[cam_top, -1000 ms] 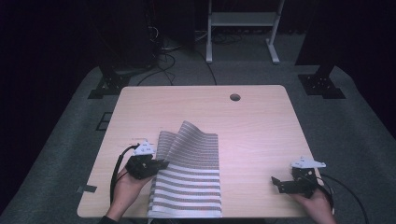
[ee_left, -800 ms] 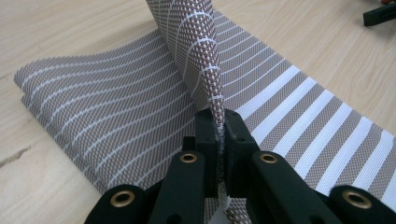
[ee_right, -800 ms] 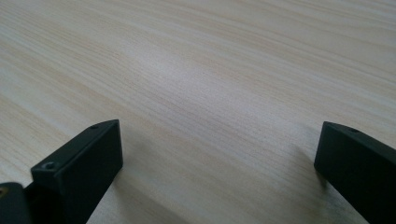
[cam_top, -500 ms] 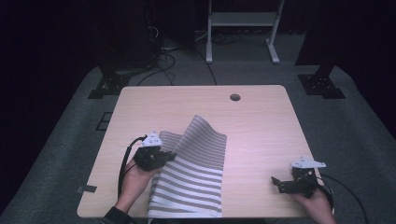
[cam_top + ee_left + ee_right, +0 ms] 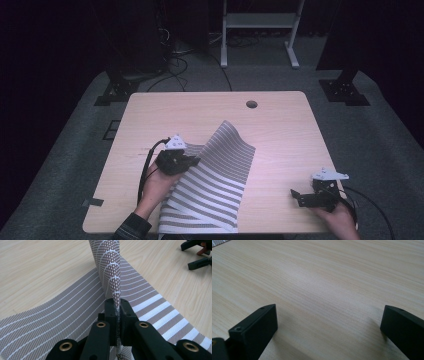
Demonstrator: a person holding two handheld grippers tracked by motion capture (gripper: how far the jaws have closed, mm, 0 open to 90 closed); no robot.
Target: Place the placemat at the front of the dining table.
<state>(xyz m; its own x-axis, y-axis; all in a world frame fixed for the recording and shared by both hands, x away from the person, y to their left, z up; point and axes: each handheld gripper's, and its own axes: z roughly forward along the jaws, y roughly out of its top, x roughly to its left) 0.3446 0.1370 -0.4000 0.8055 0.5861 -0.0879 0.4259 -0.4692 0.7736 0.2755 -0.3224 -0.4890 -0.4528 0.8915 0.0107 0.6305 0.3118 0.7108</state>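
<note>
The wood table (image 5: 280,125) is taking up the middle of the high view, w/ a small round hole (image 5: 251,104) near its far edge. Dark floor and a white stand (image 5: 257,27) are sitting at the top of the frame.

The striped mat (image 5: 215,192) is lying in the lower middle of the high view, at the table's near edge. Its long side is running from the bottom of the frame up and a bit to the right. The near part is lying flat; the far part is lifting up off the table and its top corner is pointing to the upper right.

The left gripper (image 5: 117,315) is sitting at the mat's left edge, left of centre in the high view. Its jaws are pressing together, pinching the mat's edge btw. them.

The right gripper (image 5: 328,327) is resting at the lower right of the high view, well apart from the mat. Its jaws are spreading wide over bare wood, holding nothing.
</note>
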